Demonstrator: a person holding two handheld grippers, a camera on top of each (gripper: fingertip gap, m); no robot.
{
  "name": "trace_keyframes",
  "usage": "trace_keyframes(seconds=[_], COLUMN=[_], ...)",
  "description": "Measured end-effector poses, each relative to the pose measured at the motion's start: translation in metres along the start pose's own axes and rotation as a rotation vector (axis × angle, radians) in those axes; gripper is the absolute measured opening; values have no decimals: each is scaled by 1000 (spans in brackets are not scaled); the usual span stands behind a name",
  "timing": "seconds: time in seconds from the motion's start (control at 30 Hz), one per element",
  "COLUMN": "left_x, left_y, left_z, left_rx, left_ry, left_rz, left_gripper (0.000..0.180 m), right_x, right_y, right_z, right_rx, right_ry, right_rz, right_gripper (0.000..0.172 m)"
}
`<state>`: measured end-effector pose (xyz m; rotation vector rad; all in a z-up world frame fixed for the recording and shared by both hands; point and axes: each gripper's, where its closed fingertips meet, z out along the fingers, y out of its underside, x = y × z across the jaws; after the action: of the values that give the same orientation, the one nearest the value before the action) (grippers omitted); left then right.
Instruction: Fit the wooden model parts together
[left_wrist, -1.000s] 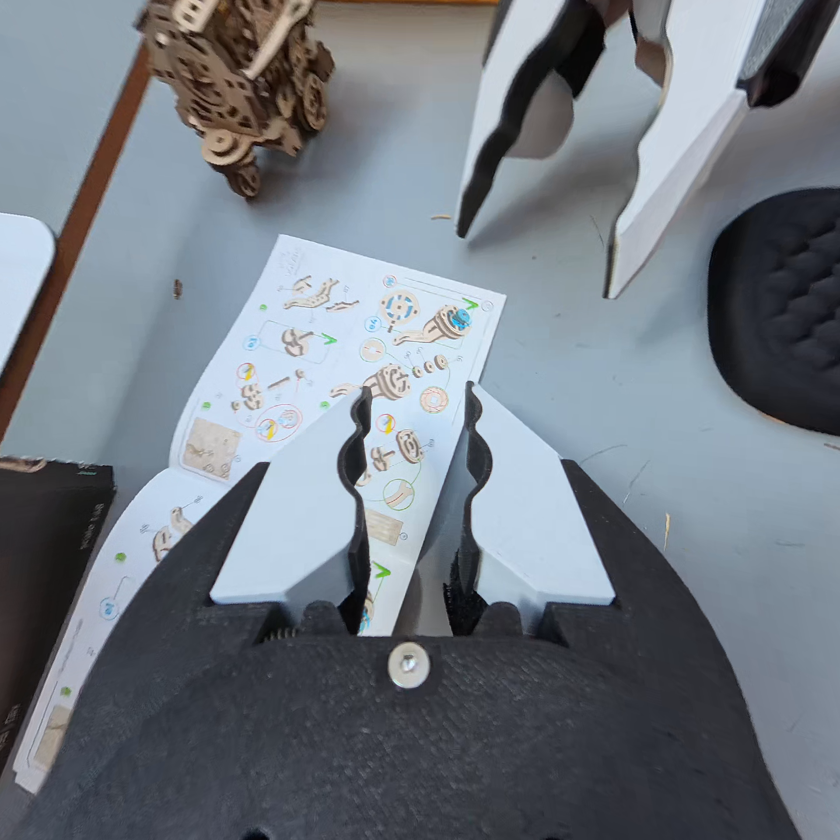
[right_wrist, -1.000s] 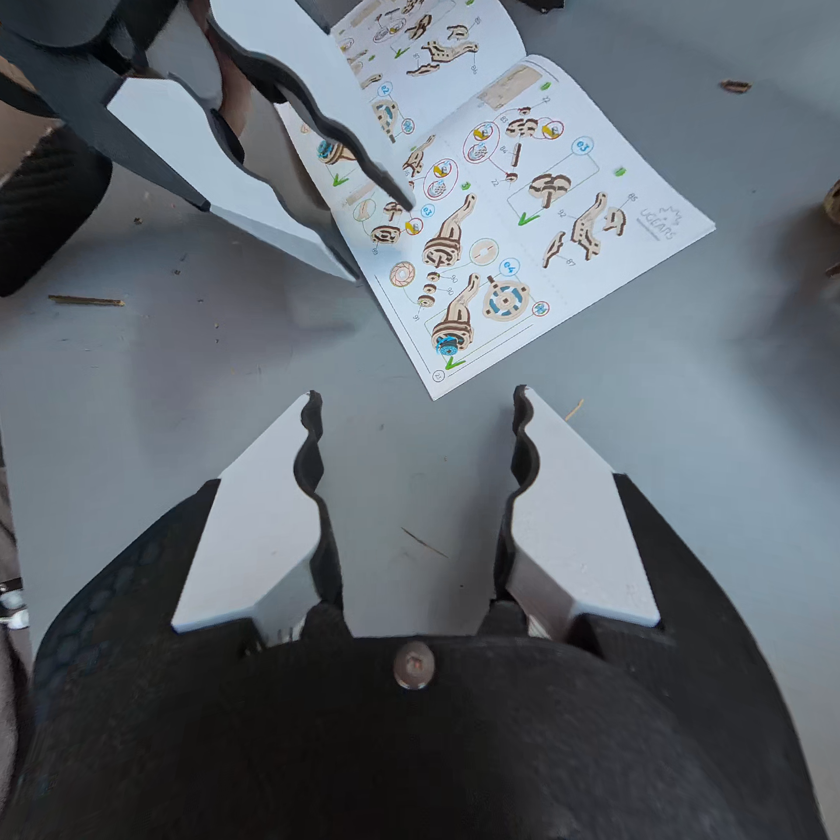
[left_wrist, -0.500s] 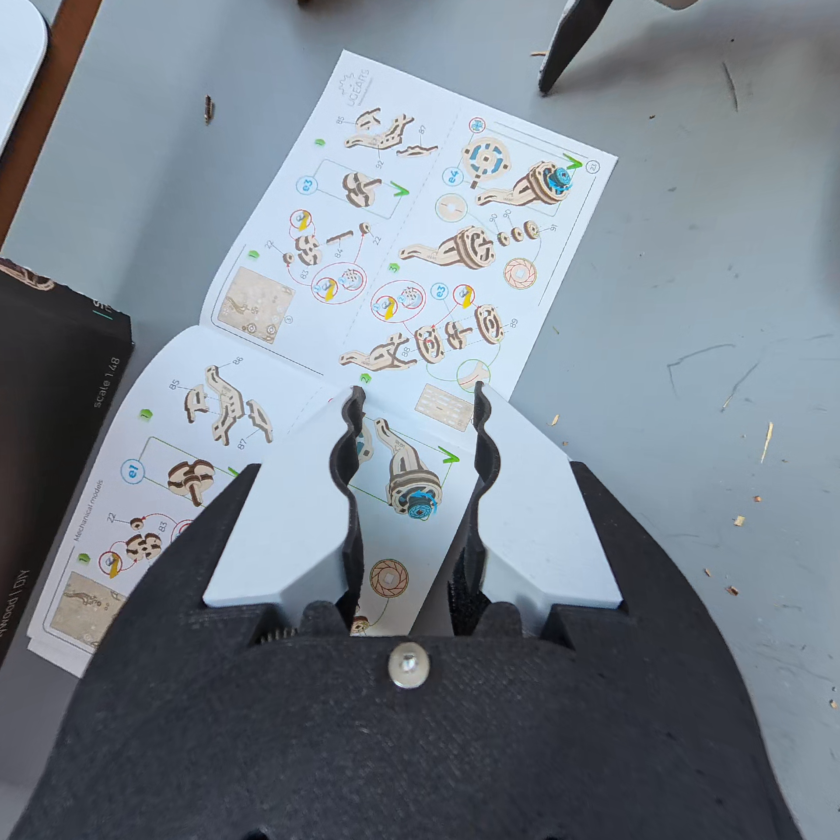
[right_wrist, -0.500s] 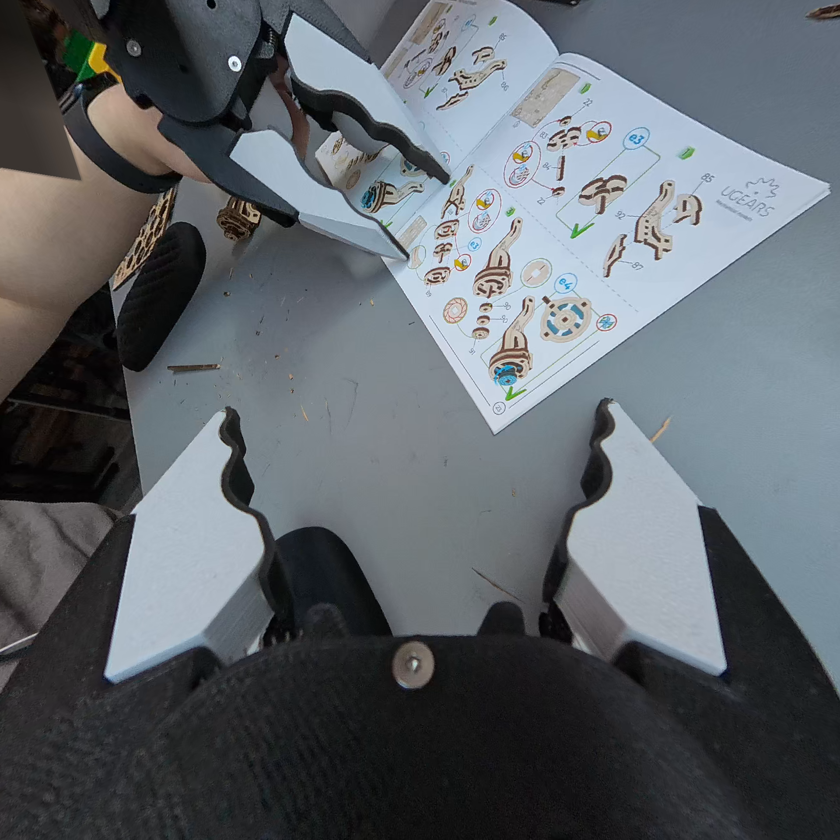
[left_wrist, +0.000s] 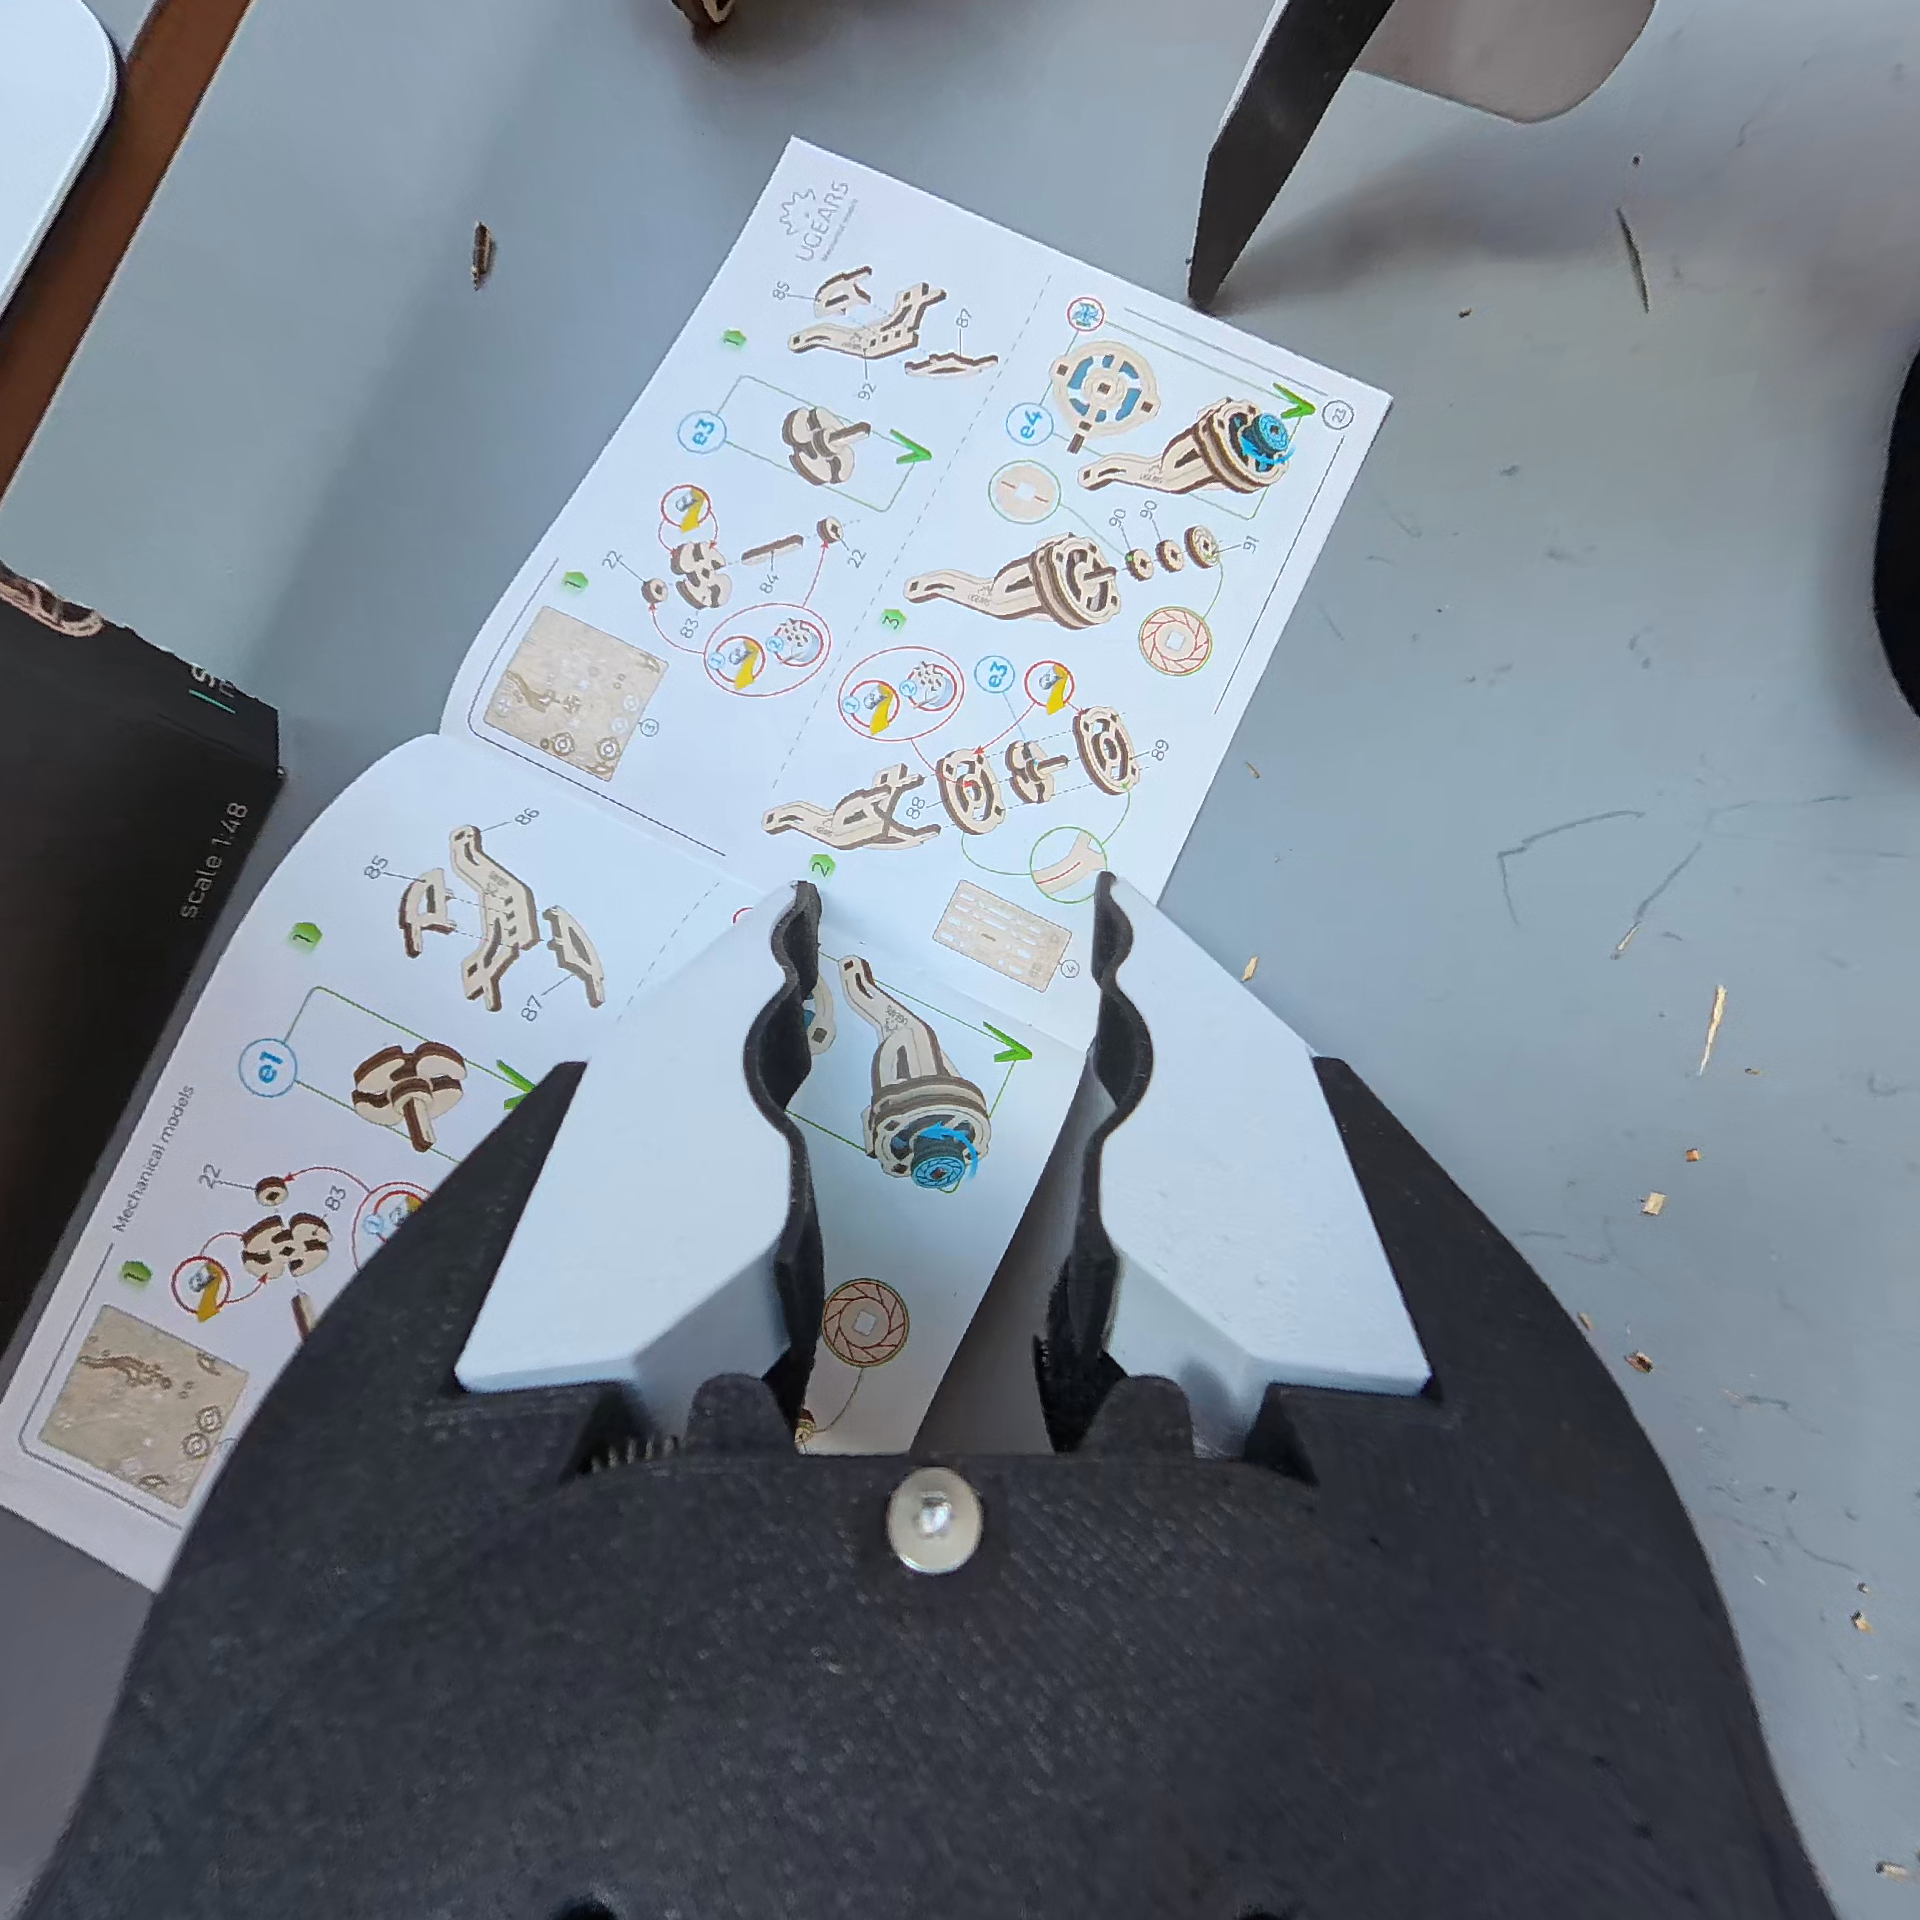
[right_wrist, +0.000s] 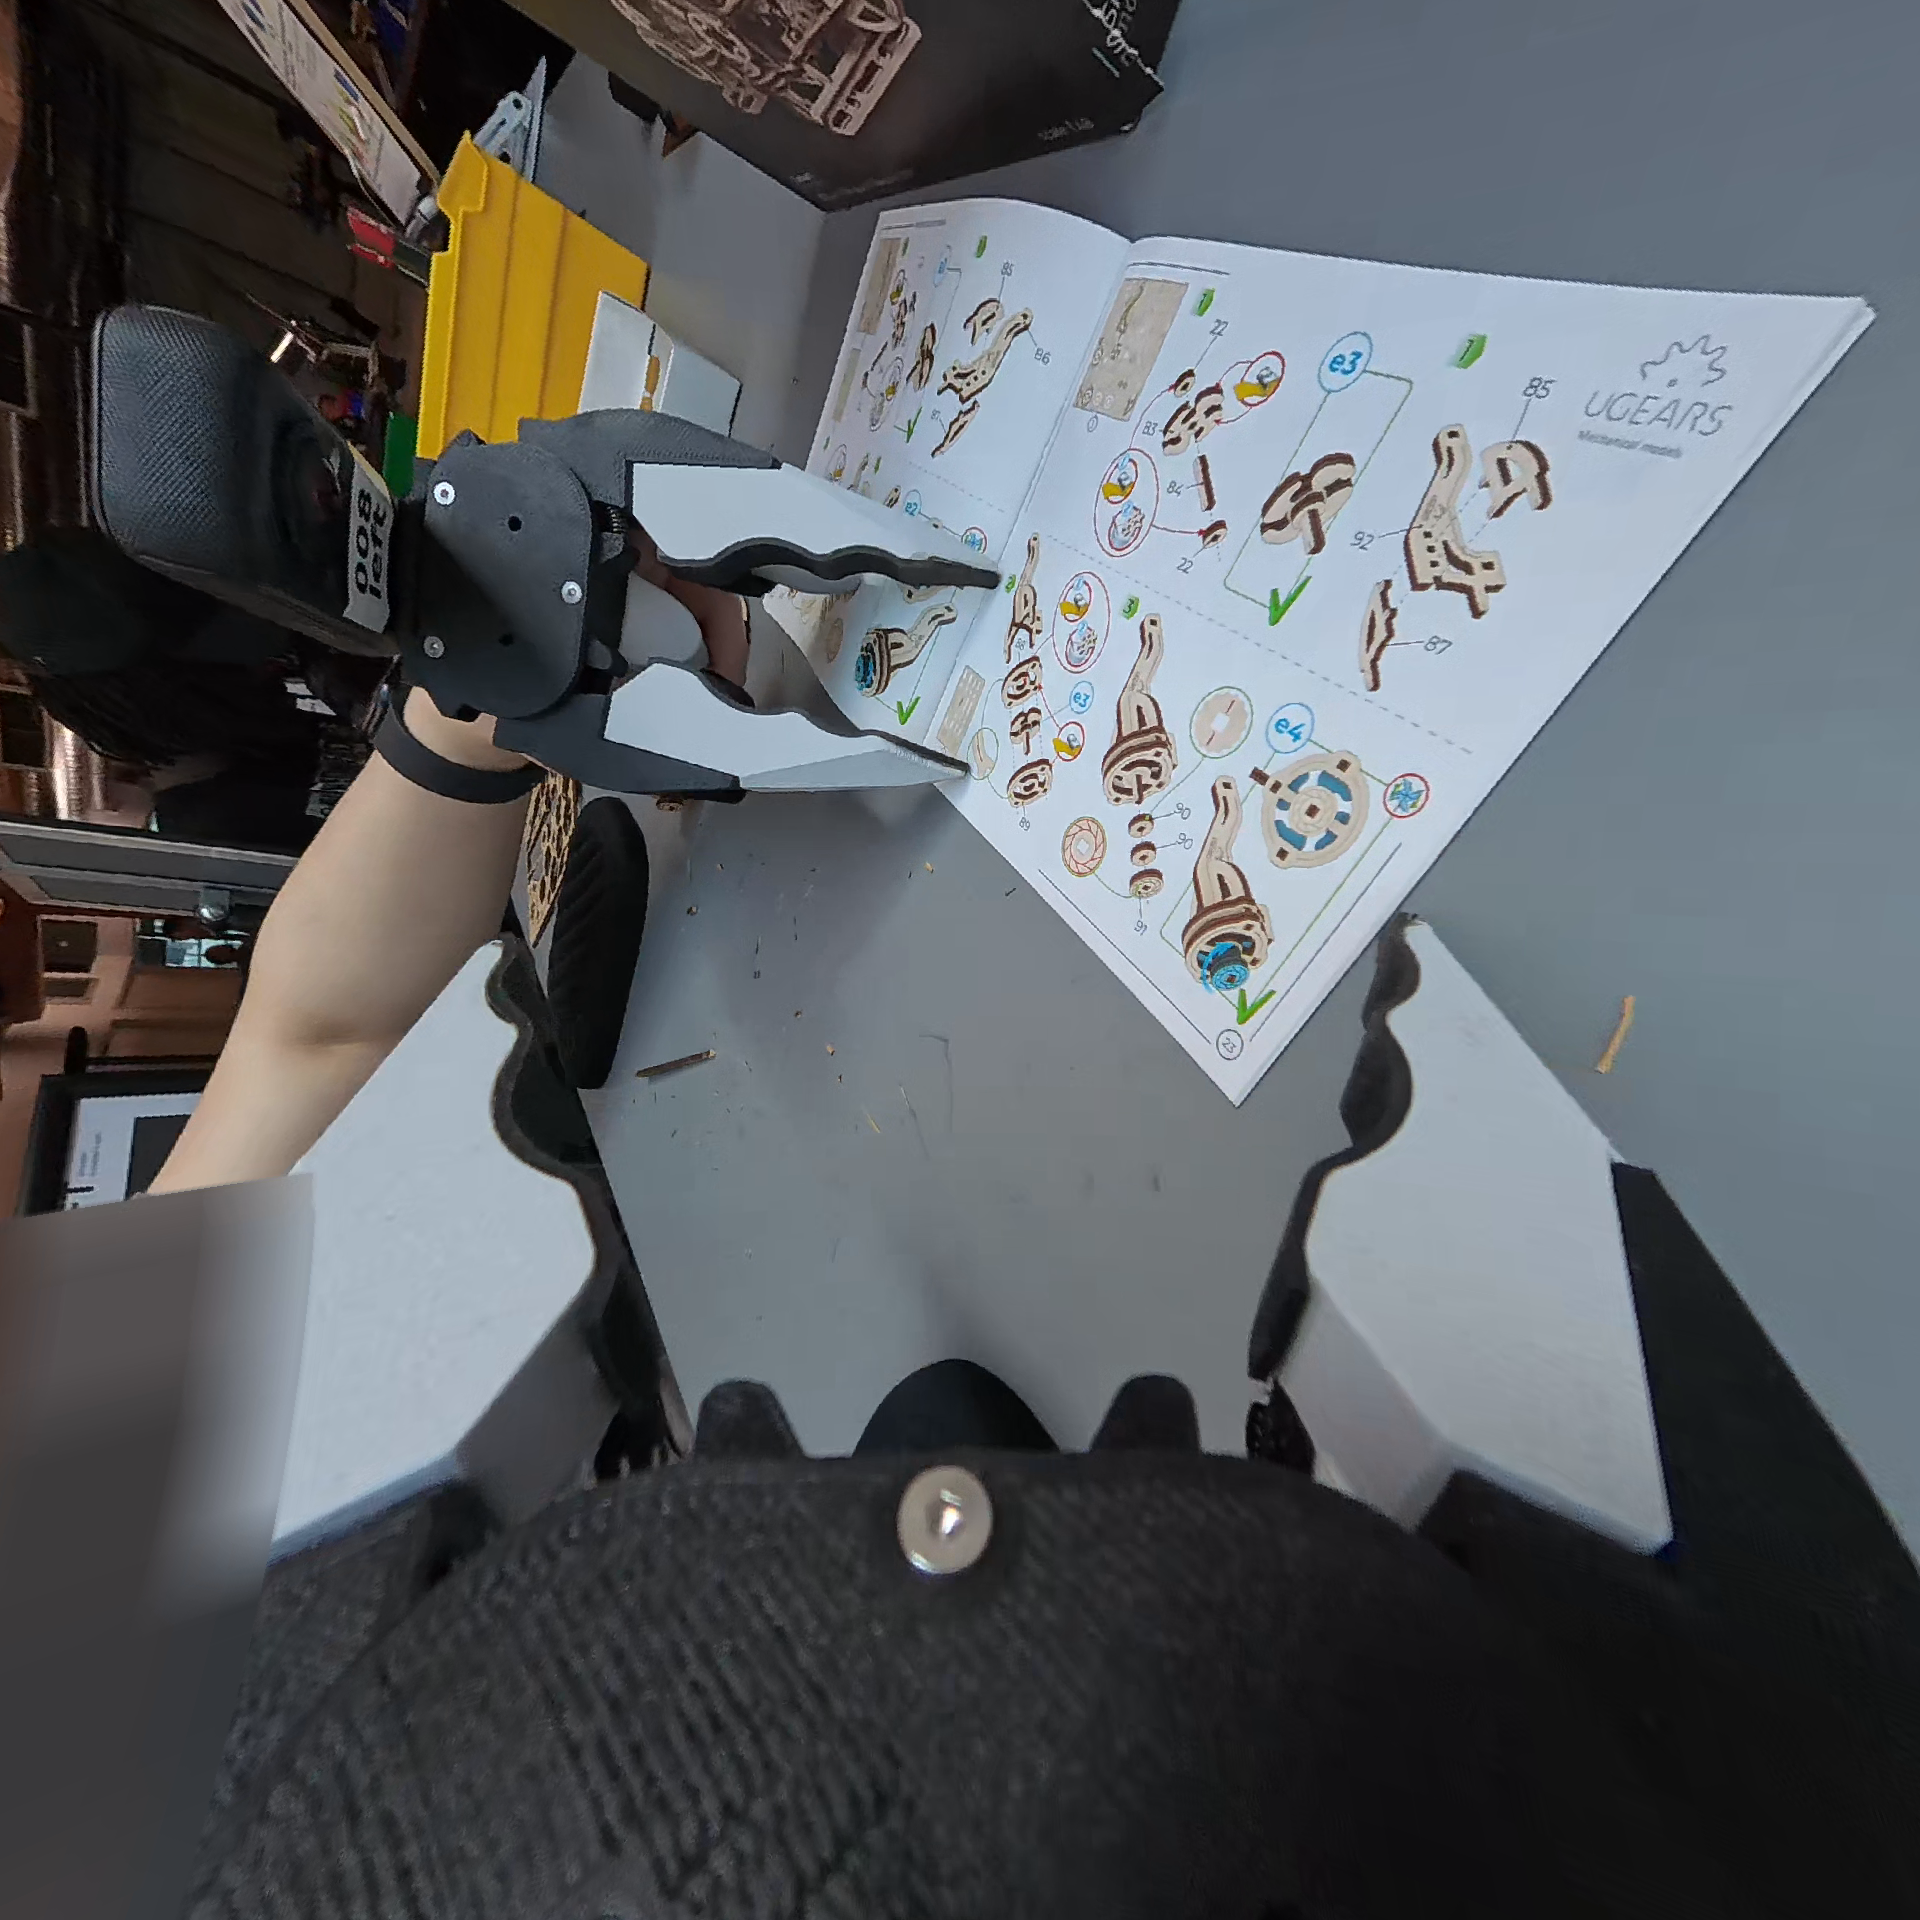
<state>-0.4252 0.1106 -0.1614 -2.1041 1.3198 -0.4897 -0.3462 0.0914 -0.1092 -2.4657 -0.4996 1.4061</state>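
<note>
left hand-held gripper (left_wrist: 951, 899): parted, bare, over instruction booklet (left_wrist: 914, 623) | right hand-held gripper (right_wrist: 951, 940): spread wide, bare

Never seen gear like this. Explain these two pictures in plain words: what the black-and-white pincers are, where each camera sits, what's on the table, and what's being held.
No robot here: a person holds hand-held tongs, one per hand, each with its own camera looking along its fingers. One picture is from the left tongs, poised over an open instruction booklet. The other is from the right tongs, spread wide above the grey table; it also shows the left tongs farther off. A black box and wood chips lie nearby. Neither tongs hold anything.
</note>
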Motion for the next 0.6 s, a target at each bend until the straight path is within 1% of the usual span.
trace_keyframes(seconds=[0.03, 0.07, 0.17, 0.2, 0.23, 0.3, 0.37, 0.47, 0.53, 0.6], left_x=[2, 3, 3, 4, 4, 6, 7, 13, 13, 13], left_y=[0, 0, 0, 0, 0, 0, -1, -1, 0, 1], left_z=[0, -1, -1, -1, -1, -1, -1, -1, 1, 2], left_rx=[7, 14, 31, 34, 36, 43, 52, 55, 44, 34], left_ry=[13, 25, 31, 32, 33, 40, 44, 58, 26, -14], left_rz=[-11, -17, -13, -11, -10, -11, -19, -2, 26, 55], left_gripper=[55, 57, 57, 58, 59, 62, 65, 79, 84, 84], right_x=[-2, -4, -3, -2, -2, 0, -1, -5, -9, -11], right_y=[-1, 0, -6, -8, -11, -13, -14, -15, -16, -15], right_z=[1, 3, 3, 3, 3, 4, 6, 10, 15, 18], right_rx=[-1, -8, 11, 25, 43, 63, 72, 79, 86, 80], right_ry=[-9, -29, -30, -36, -51, -64, -70, -102, -133, -139], right_rz=[19, 42, 77, 98, 118, 137, 135, 144, 164, 152], right_gripper=[149, 154, 150, 145, 145, 137, 137, 137, 135, 134])
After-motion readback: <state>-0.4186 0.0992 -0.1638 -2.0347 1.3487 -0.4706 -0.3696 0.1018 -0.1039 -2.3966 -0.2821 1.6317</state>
